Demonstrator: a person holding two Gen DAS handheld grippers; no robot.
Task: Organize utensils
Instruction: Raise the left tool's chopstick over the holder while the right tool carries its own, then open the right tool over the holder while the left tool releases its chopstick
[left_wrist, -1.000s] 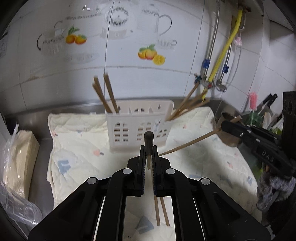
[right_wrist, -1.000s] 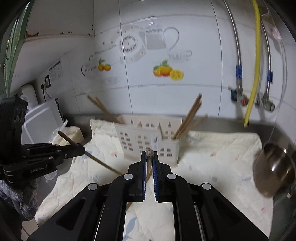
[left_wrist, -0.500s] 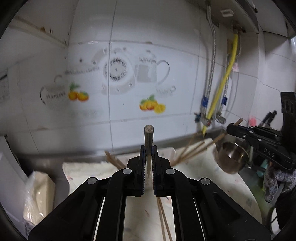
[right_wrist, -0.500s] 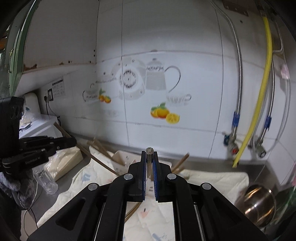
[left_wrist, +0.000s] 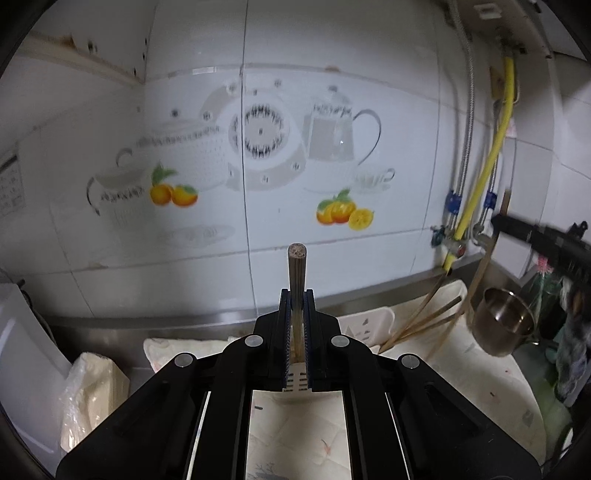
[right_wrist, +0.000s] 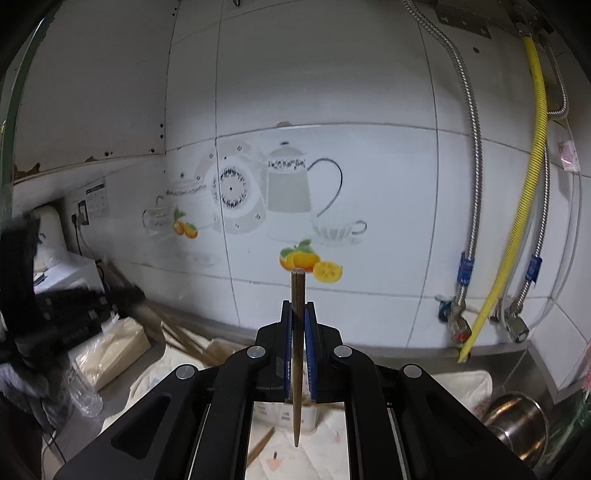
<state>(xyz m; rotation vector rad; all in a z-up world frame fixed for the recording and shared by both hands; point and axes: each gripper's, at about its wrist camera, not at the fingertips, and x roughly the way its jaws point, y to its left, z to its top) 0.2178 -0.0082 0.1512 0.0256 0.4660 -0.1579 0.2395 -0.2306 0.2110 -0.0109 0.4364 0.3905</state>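
Left wrist view: the left gripper (left_wrist: 296, 295) has its jaws pressed tight on one brown chopstick (left_wrist: 297, 280), which sticks up past the tips with its round end toward the tiled wall (left_wrist: 258, 92). Below it a white plastic utensil holder (left_wrist: 364, 325) stands on a pale cloth (left_wrist: 480, 380). More chopsticks (left_wrist: 424, 317) lean out of the holder's right side. A shiny metal cup (left_wrist: 502, 321) sits near the cloth's right edge. The right gripper (left_wrist: 535, 240) shows at the far right, pinching a stick that hangs down. In the right wrist view, the right gripper (right_wrist: 297, 314) has its jaws squeezed on a dark chopstick (right_wrist: 297, 354); its thin end points down over the cloth (right_wrist: 306, 454) and the holder (right_wrist: 273, 413). A yellow hose (right_wrist: 528, 184) runs down the wall. The left gripper (right_wrist: 74, 314) looks blurry at the left edge.
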